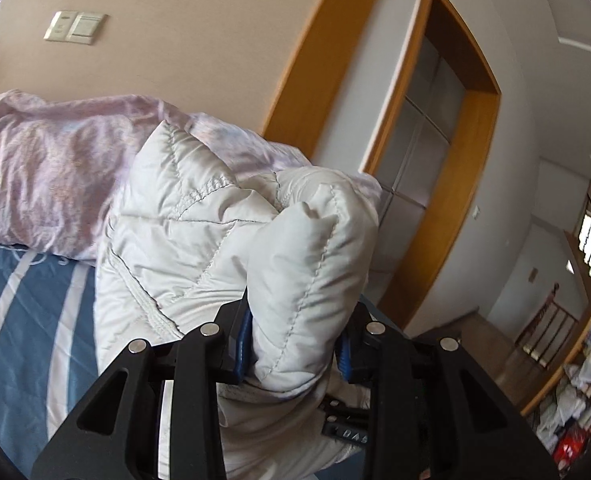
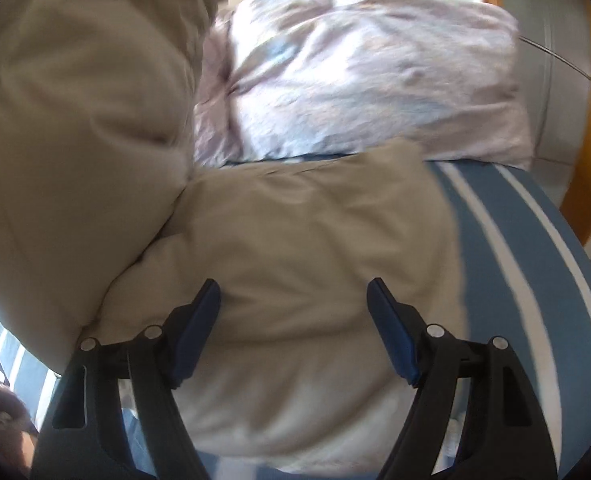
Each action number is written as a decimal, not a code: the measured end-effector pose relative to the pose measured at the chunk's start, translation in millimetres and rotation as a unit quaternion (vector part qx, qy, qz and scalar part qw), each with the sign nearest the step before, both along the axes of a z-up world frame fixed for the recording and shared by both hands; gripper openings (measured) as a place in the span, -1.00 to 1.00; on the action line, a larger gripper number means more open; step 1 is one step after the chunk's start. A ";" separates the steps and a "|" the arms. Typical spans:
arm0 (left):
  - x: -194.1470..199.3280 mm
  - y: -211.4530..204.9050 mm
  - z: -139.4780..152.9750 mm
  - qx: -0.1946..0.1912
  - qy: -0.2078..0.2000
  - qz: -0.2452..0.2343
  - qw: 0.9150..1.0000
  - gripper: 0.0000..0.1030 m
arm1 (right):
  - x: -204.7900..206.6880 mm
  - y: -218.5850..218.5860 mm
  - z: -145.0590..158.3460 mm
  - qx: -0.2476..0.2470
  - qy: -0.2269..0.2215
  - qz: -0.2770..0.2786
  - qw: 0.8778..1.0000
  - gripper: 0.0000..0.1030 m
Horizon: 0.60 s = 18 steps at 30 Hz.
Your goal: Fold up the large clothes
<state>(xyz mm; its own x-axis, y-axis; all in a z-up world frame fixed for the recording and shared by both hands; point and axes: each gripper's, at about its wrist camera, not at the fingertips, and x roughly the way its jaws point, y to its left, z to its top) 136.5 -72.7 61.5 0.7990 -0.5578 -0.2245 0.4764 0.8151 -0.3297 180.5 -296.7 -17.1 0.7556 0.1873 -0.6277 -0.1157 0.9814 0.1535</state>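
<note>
A white quilted puffer jacket [image 1: 199, 220] is bunched up in the left wrist view, and my left gripper [image 1: 295, 320] is shut on a thick padded fold of it, held off the bed. In the right wrist view the same jacket looks beige [image 2: 295, 220]. Part of it lies flat on the bed and a raised part [image 2: 75, 100] hangs at the left. My right gripper [image 2: 293, 288] is open just over the flat part. Its blue pads [image 2: 199, 320] stand wide apart and press on nothing. The view is blurred.
The bed has a blue sheet with white stripes [image 1: 23, 300] [image 2: 515, 240]. A crumpled pink-lilac quilt [image 1: 47, 160] [image 2: 355, 80] lies at its far end. A wooden door frame [image 1: 467, 160] and a wall switch [image 1: 75, 27] are behind; clutter [image 1: 575, 400] lies on the floor at right.
</note>
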 end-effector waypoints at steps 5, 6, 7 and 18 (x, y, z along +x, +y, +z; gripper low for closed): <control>0.7 -35.6 -13.3 0.043 0.000 -0.030 0.999 -0.36 | -9.4 -52.0 -1.7 0.011 -0.002 -0.057 0.998 0.47; 0.6 -43.6 -17.2 0.052 0.000 -0.036 0.998 -0.36 | -9.6 -62.8 -2.0 0.017 -0.001 -0.069 0.997 0.47; 1.4 -48.9 -19.8 0.059 0.001 -0.040 0.997 -0.36 | -11.3 -72.3 -2.7 0.024 0.001 -0.080 0.997 0.47; -7.6 -132.2 -58.2 0.198 -0.025 -0.096 0.975 -0.25 | -14.5 -141.9 41.4 0.149 -0.029 -0.076 0.985 0.47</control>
